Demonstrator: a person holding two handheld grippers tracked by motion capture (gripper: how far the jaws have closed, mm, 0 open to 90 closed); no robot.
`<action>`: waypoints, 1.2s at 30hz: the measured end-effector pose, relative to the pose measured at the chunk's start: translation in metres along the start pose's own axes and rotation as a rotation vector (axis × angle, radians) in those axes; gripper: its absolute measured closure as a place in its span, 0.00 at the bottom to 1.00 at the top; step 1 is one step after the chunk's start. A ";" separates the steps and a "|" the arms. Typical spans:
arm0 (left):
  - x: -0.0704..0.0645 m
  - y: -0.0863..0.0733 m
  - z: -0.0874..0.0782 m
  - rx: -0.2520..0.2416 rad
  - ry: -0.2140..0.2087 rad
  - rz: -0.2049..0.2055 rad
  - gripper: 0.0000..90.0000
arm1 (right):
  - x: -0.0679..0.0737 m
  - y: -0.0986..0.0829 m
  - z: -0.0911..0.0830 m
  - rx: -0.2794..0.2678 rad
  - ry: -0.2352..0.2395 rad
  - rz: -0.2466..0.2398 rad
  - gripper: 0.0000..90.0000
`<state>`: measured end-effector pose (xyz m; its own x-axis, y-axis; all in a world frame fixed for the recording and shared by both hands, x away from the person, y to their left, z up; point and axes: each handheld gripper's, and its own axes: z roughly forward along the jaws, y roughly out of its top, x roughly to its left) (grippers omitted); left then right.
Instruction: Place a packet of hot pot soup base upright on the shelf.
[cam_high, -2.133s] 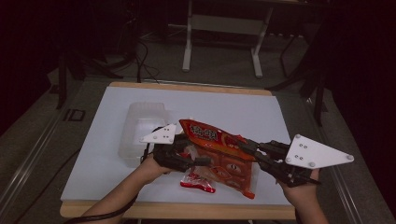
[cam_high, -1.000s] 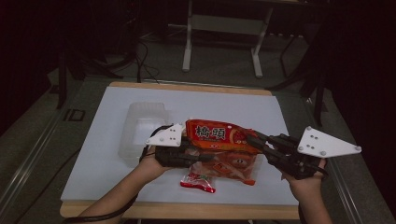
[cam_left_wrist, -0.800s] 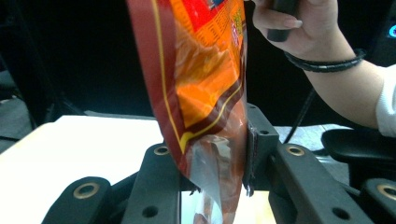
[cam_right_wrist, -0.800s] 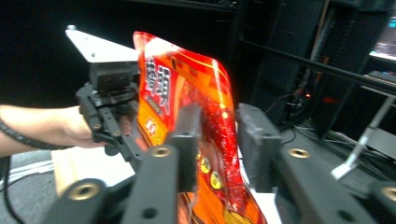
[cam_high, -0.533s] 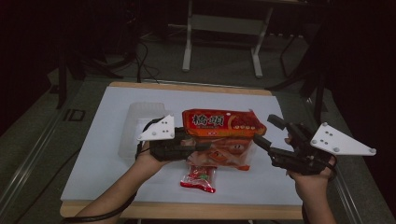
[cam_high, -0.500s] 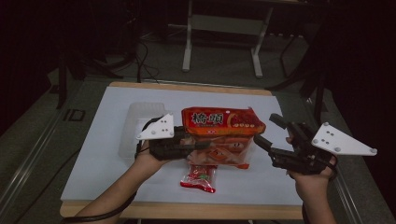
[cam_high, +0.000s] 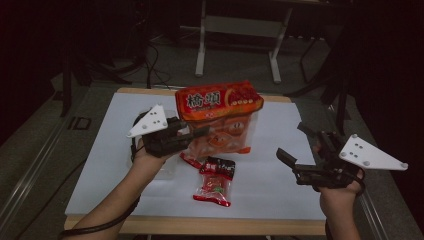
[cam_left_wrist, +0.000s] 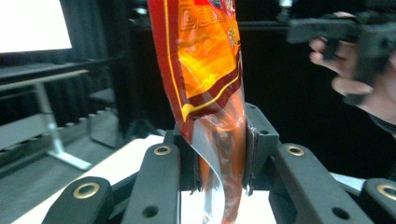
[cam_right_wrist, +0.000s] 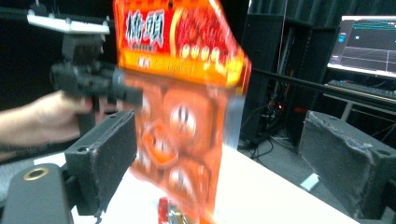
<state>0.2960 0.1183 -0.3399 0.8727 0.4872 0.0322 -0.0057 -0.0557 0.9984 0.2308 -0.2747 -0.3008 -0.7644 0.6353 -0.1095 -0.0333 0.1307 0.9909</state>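
A large orange snack bag (cam_high: 220, 117) hangs upright above the table, printed top edge up. My left gripper (cam_high: 199, 133) is shut on its lower left edge; in the left gripper view the jaws pinch the clear seam of the bag (cam_left_wrist: 219, 116). My right gripper (cam_high: 291, 141) stands open and empty to the right of the bag, apart from it. In the right gripper view the bag (cam_right_wrist: 182, 93) hangs beyond the wide-apart pads (cam_right_wrist: 109, 156), with the left gripper (cam_right_wrist: 93, 84) beside it. Small red packets (cam_high: 215, 180) lie on the table under the bag.
The white tabletop (cam_high: 300, 120) has a wooden front edge (cam_high: 200, 225). Dark floor with metal stand legs (cam_high: 237, 30) lies beyond the table's far side. A monitor (cam_right_wrist: 369, 42) glows at the right of the right gripper view.
The bag went from lying held between both grippers to raised upright by the left gripper alone. The right gripper opened, let go of it and drew back to the right.
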 end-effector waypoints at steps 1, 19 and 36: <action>0.004 0.001 -0.003 -0.006 0.015 -0.005 0.80 | 0.000 -0.001 0.001 0.012 -0.002 -0.004 0.15; 0.050 -0.008 -0.045 -0.080 0.270 -0.035 0.80 | -0.001 -0.016 0.007 0.055 -0.028 0.001 0.14; 0.092 -0.052 -0.073 -0.110 0.488 -0.087 0.80 | -0.003 -0.024 0.011 0.086 -0.030 0.006 0.14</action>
<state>0.3415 0.2297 -0.3854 0.5427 0.8378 -0.0603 -0.0171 0.0828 0.9964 0.2408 -0.2708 -0.3248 -0.7448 0.6586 -0.1072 0.0279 0.1913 0.9811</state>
